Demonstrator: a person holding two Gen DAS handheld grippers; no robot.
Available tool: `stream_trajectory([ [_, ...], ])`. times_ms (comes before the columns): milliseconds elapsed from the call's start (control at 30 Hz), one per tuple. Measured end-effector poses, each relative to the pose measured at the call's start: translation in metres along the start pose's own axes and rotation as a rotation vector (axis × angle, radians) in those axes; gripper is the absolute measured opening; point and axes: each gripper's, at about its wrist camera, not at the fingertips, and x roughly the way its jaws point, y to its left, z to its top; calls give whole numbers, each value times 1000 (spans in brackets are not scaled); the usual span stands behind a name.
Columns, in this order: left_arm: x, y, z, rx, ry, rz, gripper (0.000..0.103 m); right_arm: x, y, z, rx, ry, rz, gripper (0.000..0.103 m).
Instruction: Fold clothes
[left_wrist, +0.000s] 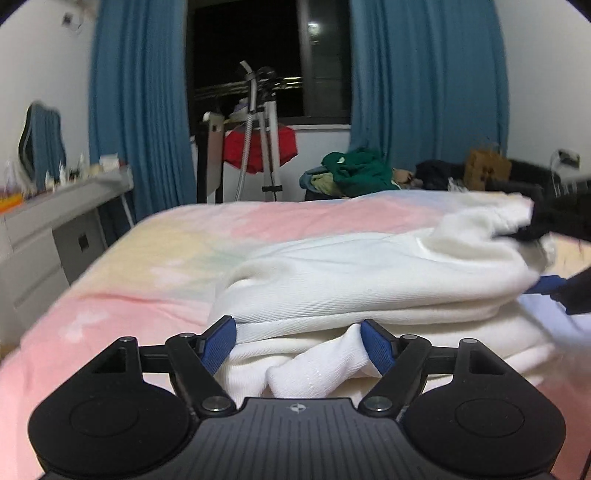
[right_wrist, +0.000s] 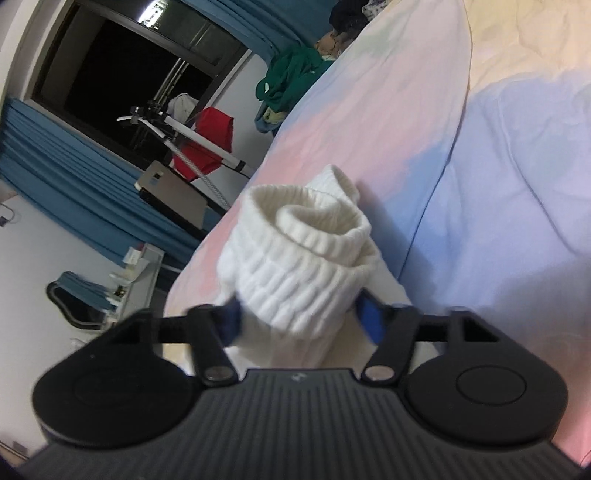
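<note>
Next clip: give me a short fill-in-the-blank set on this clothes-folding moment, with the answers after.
1. The garment being folded on the bed is ____ in colour.
2. The curtains beside the window are ____.
3. The right tool has the garment's ribbed ____ between its fingers.
4. The clothes heaped beyond the bed include a ____ one on top.

Answers: white; blue; cuff; green

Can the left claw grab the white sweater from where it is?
Probably yes. The left claw is open, with the near edge of the white sweater already bunched between its blue pads, and nothing lies in the way. It would only need to close.
</note>
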Motion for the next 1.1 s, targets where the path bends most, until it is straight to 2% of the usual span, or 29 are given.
stream_trajectory([
  [100, 15, 6, 17, -38, -12, -4, 77, -14, 10, 3, -57, -42, 42, 39],
  [167, -22, -2, 9, -57, -18, 4, 78, -30, 16, 8, -82, -81, 94, 38],
  [233, -31, 4, 8, -97, -11, 32, 78, -44, 19, 14, -111, -116, 105, 38],
  [300, -32, 16, 8, -159, 17, 62, 78, -50, 15, 17, -112, -130, 63, 38],
  [367, -27, 33, 8, -246, 60, 37, 80, -42, 4, 16, -81, -88, -3, 38],
  [467, -19, 48, 8, -312, 91, 8, 80, -28, -11, 13, -36, -19, -94, 38],
  [567, -20, 48, 10, -286, 80, 25, 80, -25, -16, 12, -14, -11, -98, 41],
  [600, -18, 49, 11, -276, 76, 31, 80, -25, -17, 12, -5, -9, -94, 44],
  [667, -20, 52, 11, -280, 76, 38, 80, -22, -22, 9, 24, 12, -102, 57],
  [733, -22, 54, 10, -293, 79, 40, 80, -19, -28, 5, 57, 37, -112, 77],
  [867, -20, 57, 9, -316, 86, 38, 81, -10, -37, -3, 104, 98, -94, 82],
  [900, -20, 58, 9, -322, 88, 37, 81, -5, -38, -5, 98, 113, -96, 89],
  [1033, -19, 64, 9, -362, 97, 33, 81, 17, -42, -7, 121, 154, -56, 93],
  [1100, -18, 68, 9, -392, 105, 31, 81, 19, -40, -5, 123, 155, -2, 93],
])
